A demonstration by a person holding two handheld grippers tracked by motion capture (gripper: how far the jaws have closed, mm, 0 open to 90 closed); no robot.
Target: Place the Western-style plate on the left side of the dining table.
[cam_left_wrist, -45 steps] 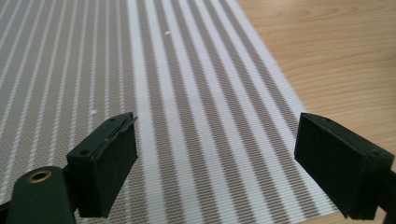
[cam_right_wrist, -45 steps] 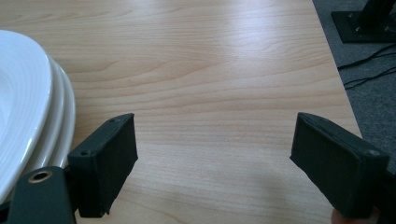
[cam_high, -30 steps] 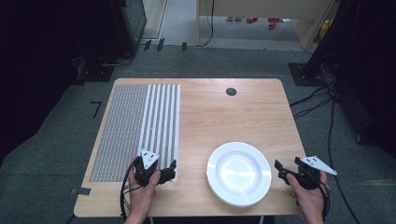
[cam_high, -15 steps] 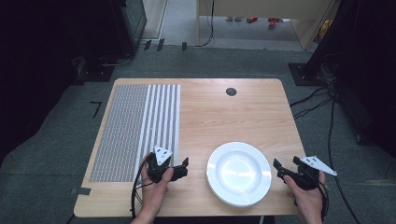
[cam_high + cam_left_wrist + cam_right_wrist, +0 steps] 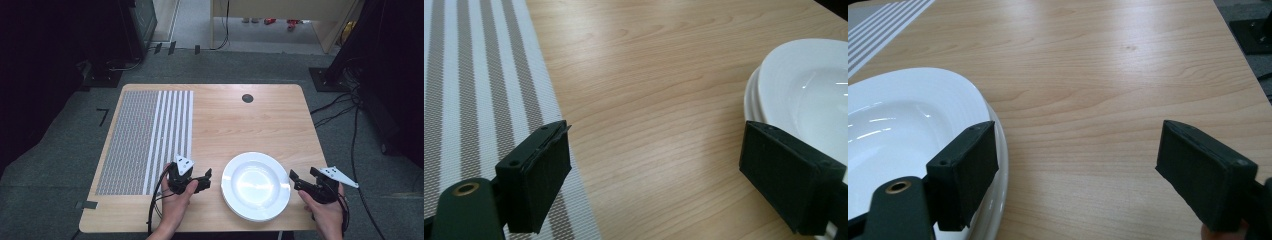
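Left hand-held gripper point(image 5: 205, 179) sits just beside the white plate point(image 5: 256, 185), on the plate's left, and I read its jaws as spread wide with nothing between them; in the left gripper view I see bare wood between the two black pads point(image 5: 540, 175), with the plate's rim close to the far pad. My right hand-held gripper point(image 5: 296, 180) is on the opposite side of the plate, at its right rim, also spread and holding nothing; in the right gripper view one pad stands in front of the plate's rim, though I cannot tell whether it touches, while the other stands over bare wood away from the plate. The plate looks like more than one stacked, since a second rim shows under the top one in the left gripper view. It rests on the wooden surface point(image 5: 240, 125) near the edge closest to me. A striped woven placemat point(image 5: 150, 135) lies to the left of the plate, beyond my left hand-held gripper, and a small dark round hole point(image 5: 247, 98) sits well beyond the plate at the far edge.
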